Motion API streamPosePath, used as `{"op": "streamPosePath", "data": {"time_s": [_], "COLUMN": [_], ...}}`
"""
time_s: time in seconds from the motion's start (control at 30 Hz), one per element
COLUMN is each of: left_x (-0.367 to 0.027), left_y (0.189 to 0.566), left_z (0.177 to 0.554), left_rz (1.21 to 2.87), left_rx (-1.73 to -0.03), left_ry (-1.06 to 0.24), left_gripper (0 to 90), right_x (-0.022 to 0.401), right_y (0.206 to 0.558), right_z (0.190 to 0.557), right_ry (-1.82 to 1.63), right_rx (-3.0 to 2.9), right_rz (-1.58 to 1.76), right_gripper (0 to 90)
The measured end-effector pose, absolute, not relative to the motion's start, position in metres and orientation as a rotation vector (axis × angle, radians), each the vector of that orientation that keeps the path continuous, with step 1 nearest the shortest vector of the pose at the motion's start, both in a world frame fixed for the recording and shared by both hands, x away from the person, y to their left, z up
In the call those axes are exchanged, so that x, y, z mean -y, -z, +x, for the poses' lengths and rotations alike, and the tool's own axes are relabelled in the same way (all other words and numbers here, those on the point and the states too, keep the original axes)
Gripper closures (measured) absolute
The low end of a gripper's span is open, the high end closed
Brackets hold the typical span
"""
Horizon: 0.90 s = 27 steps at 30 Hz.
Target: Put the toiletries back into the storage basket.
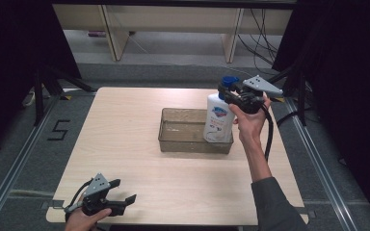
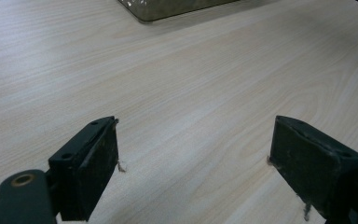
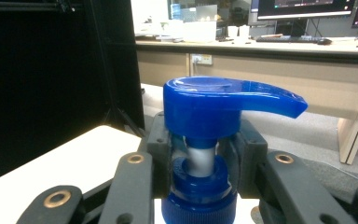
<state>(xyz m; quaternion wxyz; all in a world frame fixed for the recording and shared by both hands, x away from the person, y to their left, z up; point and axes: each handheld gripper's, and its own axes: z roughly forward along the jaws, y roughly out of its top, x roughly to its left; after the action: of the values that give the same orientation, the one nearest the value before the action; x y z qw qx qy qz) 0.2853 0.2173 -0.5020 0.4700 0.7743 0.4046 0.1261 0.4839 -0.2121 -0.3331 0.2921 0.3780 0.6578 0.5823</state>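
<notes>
A white pump bottle (image 1: 218,120) with a blue pump head (image 1: 229,81) stands upright inside the clear brownish tray (image 1: 183,143), at its right end. My right gripper (image 1: 227,91) is shut on the bottle's neck just under the pump head. In the right gripper view the two jaws clamp the blue collar of the pump bottle (image 3: 200,186) from both sides, with the spout (image 3: 270,100) pointing right. Whether the bottle's base touches the tray floor I cannot tell. My left gripper (image 1: 123,191) rests open at the table's front left corner; its pads (image 2: 98,158) are far apart over bare wood.
The tray's corner (image 2: 168,9) lies far ahead of the left gripper. The wooden table (image 1: 125,125) has free room left of and in front of the tray. Black stands (image 1: 43,82) flank the table's far corners; desks and cables (image 1: 260,43) lie beyond.
</notes>
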Motion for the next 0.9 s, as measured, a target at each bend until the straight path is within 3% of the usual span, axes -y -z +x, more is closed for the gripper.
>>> {"op": "streamPosePath", "data": {"time_s": [0.9], "left_x": [-0.217], "left_y": [0.501], "left_z": [0.284], "left_rz": [1.881], "left_rx": [-1.005], "left_ry": [-0.316], "left_gripper": [14.8], "right_x": [0.210], "right_y": [0.358], "right_z": [0.457], "right_ry": [-1.538], "right_rx": [-1.751], "right_rz": [0.980], "right_gripper": [65.0]}}
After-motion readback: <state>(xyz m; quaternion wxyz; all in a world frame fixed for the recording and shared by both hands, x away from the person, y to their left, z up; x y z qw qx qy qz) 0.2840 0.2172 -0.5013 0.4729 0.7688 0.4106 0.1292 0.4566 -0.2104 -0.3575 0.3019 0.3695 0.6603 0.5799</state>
